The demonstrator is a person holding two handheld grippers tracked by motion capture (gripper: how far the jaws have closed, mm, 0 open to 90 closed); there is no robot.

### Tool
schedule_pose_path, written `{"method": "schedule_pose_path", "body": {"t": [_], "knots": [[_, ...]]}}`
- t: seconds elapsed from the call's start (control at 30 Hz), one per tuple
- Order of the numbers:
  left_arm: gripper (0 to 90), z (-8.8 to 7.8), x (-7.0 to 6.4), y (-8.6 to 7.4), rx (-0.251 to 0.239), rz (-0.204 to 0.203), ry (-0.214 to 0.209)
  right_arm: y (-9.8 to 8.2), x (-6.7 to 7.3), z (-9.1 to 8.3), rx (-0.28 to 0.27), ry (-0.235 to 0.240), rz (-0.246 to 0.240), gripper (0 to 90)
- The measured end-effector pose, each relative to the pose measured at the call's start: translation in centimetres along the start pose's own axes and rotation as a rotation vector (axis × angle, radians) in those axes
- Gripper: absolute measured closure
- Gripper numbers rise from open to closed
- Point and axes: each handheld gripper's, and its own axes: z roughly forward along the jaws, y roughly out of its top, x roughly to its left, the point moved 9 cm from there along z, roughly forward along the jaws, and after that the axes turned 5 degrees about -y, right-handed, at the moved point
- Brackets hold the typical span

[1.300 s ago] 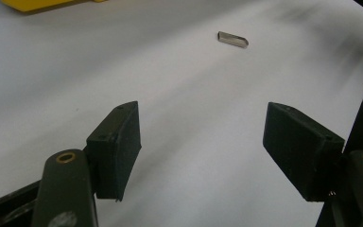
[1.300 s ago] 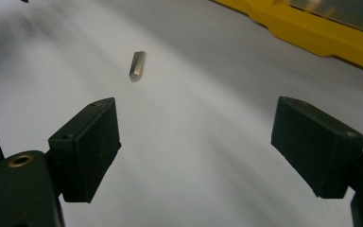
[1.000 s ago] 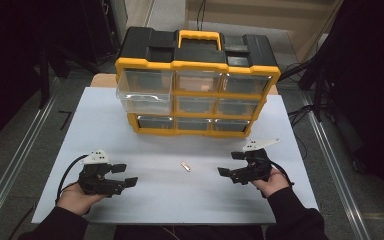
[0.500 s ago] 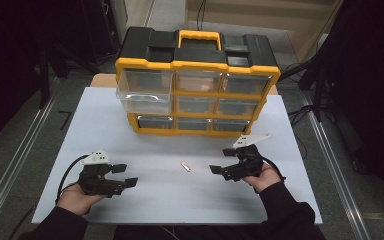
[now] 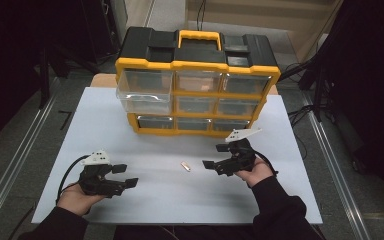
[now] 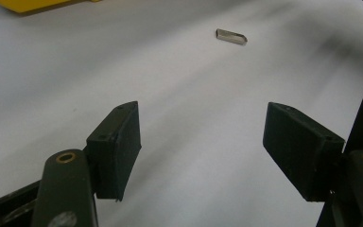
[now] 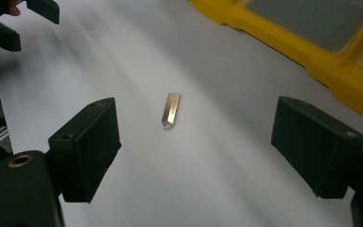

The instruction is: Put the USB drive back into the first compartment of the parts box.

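A small flat metal tab (image 5: 185, 166) lies on the white bench (image 5: 290, 200), in the open area in front of the organiser (image 5: 198, 82) and well apart from it. In the right gripper view the tab (image 7: 171, 110) reads as a thin, narrow strip of pale, brass-tinted metal, square at one end and cut to a blunt point at the other, with a faint line of marking along its face; the marking is too small to read. It lies flat, pointed end toward the camera. In the left gripper view the tab (image 6: 231, 36) appears far off, silvery, again with one tapered end. The right tool (image 5: 217, 156) is held just beside the tab, on its right in the high view, not touching it; its jaws stand wide apart and hold nothing, and in its own view the right tool (image 7: 196, 153) frames the tab between the two black pads (image 7: 87, 146). The left tool (image 5: 122, 176) is near the front left of the bench, well apart from the tab; its jaws are also spread and empty, as its own view confirms for the left tool (image 6: 201, 151). Each tool is held in a hand, with dark sleeves entering from the bottom edge. The organiser is yellow and black with clear drawers; one upper-left drawer (image 5: 144, 101) stands pulled partly out.
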Motion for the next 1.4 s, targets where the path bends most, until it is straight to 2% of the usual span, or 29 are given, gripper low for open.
{"method": "schedule_pose_path", "body": {"t": [0.17, 0.5, 0.67, 1.13, 1.4], "knots": [[29.5, 0.0, 0.0, 0.0, 0.003, 0.002, 0.004, 0.5, 0.3, 0.5, 0.003, 0.005, -0.012, 14.4], [29.5, 0.0, 0.0, 0.0, 0.003, 0.003, 0.003, 1.7, 1.1, 1.6, 0.008, 0.034, 0.013, 14.4], [29.5, 0.0, 0.0, 0.0, 0.004, 0.003, 0.004, 2.2, 1.2, 2.1, 0.013, 0.022, 0.018, 14.4], [29.5, 0.0, 0.0, -0.1, 0.005, 0.003, 0.001, 3.9, 2.2, 4.3, 0.019, 0.037, 0.01, 14.4], [29.5, 0.0, 0.0, -0.1, 0.006, 0.002, 0.001, 3.8, 2.3, 5.2, 0.044, 0.03, 0.006, 14.4]]}}
